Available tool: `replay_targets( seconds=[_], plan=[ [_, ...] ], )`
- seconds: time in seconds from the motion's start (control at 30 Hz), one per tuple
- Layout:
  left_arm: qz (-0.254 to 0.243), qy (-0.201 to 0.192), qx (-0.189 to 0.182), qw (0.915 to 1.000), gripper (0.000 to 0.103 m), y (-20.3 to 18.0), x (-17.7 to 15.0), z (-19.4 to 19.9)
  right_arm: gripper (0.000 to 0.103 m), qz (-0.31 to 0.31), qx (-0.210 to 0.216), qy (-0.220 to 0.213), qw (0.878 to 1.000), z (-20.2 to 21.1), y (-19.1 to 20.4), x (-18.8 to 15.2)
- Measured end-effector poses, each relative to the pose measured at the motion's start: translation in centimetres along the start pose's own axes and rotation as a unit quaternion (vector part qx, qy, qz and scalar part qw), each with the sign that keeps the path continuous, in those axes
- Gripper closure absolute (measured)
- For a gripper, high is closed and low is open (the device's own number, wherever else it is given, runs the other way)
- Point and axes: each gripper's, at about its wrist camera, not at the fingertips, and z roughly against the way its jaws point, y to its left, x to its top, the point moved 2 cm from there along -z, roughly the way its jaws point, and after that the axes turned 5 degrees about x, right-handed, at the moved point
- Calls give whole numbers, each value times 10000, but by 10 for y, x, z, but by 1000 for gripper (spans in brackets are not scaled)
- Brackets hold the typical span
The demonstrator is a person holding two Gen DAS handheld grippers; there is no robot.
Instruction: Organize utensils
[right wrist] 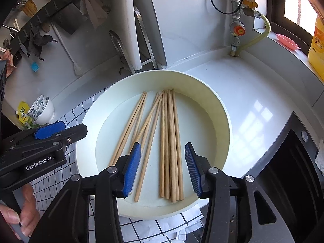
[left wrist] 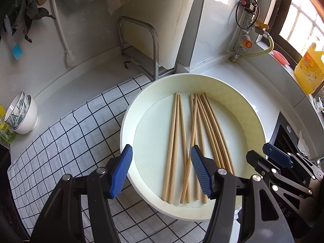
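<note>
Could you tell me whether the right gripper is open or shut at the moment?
Open. The right gripper has its blue ribbed fingers spread wide above the wooden chopsticks, gripping nothing.

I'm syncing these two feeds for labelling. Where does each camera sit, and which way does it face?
Left wrist: on the left gripper, facing forward and down over the round tray of chopsticks; its own open blue fingers show, and the right gripper at right.
Right wrist: on the right gripper, looking down on the tray from the other side; its own open fingers show, and the left gripper and hand at left.
Shared: tray, chopsticks, checked cloth, stacked bowls.
</note>
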Motion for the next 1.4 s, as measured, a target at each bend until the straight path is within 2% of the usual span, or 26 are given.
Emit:
replay_targets(
  seconds=[0.33, 0.87, 1.03, 1.4],
  plan=[
    [45, -139, 71, 9999, 37, 0, -3, 16, 53, 11, 9, -36, 10000, 10, 2, -5],
    [100, -352, 206, 9991, 10, 3, -9, 37, 38, 29, -110, -126, 9999, 25, 1, -8],
    [128, -359, 212, 9990, 9, 5, -12, 40, 35, 14, -138, -140, 9998, 28, 1, -9],
    [222, -318, 221, 9990, 7, 10, -13, 45, 35, 14, -201, -150, 9997, 33, 2, -13]
  ],
)
